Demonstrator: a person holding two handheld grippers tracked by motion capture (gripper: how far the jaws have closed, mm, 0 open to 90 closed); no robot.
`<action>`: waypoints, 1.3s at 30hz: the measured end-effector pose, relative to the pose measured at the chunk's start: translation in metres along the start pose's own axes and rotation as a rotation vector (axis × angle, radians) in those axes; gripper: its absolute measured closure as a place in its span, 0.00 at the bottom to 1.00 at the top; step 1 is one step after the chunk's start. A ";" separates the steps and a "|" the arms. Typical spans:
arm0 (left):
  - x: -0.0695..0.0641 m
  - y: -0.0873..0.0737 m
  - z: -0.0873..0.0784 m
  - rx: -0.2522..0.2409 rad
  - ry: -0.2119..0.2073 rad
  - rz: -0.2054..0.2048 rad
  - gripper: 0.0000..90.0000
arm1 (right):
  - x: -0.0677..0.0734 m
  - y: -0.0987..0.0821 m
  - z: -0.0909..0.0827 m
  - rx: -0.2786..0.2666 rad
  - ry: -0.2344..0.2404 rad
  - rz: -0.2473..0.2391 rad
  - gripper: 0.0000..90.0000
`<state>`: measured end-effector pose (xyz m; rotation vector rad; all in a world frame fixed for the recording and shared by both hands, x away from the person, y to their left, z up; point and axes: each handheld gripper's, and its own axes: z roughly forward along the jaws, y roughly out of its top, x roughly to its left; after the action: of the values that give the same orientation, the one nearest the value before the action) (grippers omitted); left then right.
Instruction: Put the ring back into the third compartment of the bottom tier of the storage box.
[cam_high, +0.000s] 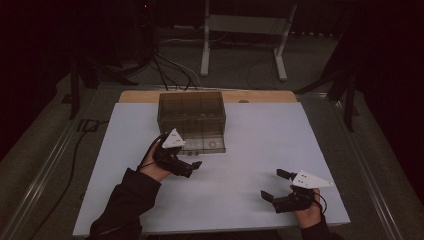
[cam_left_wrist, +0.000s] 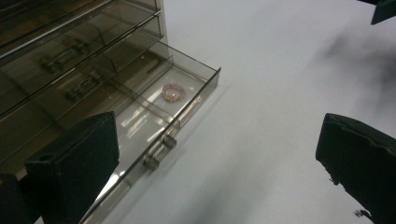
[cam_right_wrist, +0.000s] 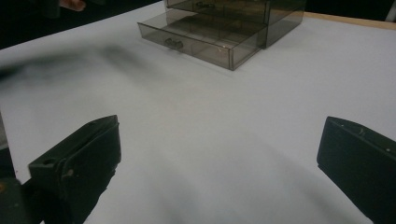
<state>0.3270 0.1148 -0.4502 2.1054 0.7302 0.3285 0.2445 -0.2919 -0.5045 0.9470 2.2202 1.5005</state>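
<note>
Left gripper view: bottom drawer (cam_left_wrist: 154, 116) out, pink ring (cam_left_wrist: 173, 92) inside, left gripper (cam_left_wrist: 217, 163) and right gripper (cam_right_wrist: 219, 172) spread, closing left.

Left gripper (cam_high: 192, 167) and right gripper (cam_high: 274, 185) both hover with fingers spread wide.

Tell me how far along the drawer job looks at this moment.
Done: the bottom drawer of the clear cabinet is pulled out, and a pink ring lies in its end compartment. In hand: nothing; the left gripper sits open beside the drawer, and the right gripper is open over the bare table. Probably left: pushing the drawer shut.
</note>
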 end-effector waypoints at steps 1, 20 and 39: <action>0.000 0.000 0.000 0.000 0.000 0.000 0.01 | 0.000 0.000 0.000 0.001 -0.001 0.000 0.00; 0.009 -0.057 -0.041 -0.017 0.093 -0.108 0.01 | 0.001 0.000 0.001 0.004 -0.003 -0.003 0.00; 0.011 -0.096 -0.059 -0.045 0.152 -0.223 0.01 | 0.000 0.000 0.000 0.004 -0.009 -0.004 0.00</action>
<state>0.2714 0.2033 -0.4926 1.9496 1.0278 0.3814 0.2449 -0.2919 -0.5046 0.9485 2.2179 1.4883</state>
